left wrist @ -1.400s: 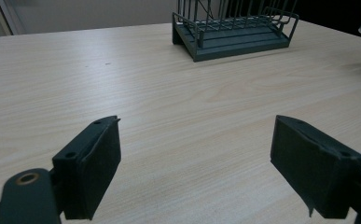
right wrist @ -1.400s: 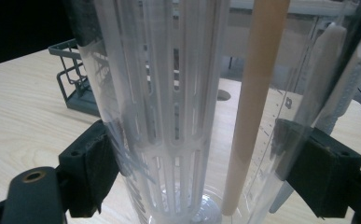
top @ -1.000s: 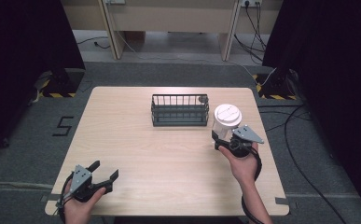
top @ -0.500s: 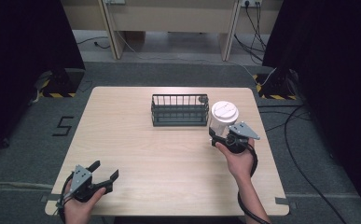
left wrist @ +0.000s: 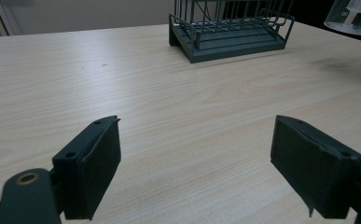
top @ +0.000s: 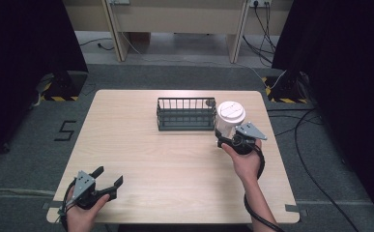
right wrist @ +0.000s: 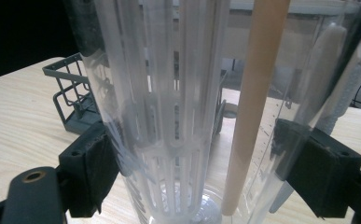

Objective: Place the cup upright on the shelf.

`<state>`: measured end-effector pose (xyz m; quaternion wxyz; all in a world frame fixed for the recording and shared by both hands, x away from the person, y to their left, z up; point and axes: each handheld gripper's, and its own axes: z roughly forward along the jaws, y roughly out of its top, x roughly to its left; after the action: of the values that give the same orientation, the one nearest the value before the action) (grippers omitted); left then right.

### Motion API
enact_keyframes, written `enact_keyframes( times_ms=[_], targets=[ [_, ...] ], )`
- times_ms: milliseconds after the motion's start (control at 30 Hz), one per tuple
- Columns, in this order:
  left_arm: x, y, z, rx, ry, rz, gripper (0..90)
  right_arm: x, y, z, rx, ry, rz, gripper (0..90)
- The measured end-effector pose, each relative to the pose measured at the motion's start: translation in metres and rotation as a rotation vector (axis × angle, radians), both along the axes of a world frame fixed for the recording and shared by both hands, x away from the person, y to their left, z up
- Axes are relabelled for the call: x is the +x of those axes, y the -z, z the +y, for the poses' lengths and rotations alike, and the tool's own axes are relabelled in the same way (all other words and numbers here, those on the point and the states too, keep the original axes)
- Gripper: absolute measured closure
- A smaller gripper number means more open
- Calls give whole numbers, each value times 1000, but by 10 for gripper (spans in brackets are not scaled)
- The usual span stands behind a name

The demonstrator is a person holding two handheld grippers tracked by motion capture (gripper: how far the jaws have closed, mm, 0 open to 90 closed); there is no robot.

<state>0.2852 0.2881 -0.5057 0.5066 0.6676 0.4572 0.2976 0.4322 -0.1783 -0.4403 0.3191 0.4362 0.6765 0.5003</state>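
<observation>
As I read the scene from my station, biggest thing first:

Table (top: 175, 159): pale wood, lying under both of my grippers; my left tool sits low over its near left corner, my right tool over its right side.

Wire basket (top: 185, 114): dark, upright, just to the left of my right gripper and far ahead of my left one; in the left gripper view it stands at the top, well past the jaws.

Clear cup (top: 229, 121): a see-through container with a white lid, a slotted white insert and a pale stick inside; it sits between my right tool's jaws, just beside the basket's right end. I cannot tell whether its base touches the table.

Right gripper (top: 232, 140): clamped on the cup, one black pad pressed against each side of the clear wall.

Left gripper (top: 108, 179): jaws spread wide apart, bare wood between them, well apart from basket and cup.
</observation>
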Motion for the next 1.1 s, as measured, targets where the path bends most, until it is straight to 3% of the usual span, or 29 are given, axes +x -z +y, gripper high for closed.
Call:
enact_keyframes(
  times_ms=[1100],
  targets=[
    [0, 0, 0, -3, 2, 0, 155, 22, -21, 20, 4, -16, -26, 185]
  ],
)
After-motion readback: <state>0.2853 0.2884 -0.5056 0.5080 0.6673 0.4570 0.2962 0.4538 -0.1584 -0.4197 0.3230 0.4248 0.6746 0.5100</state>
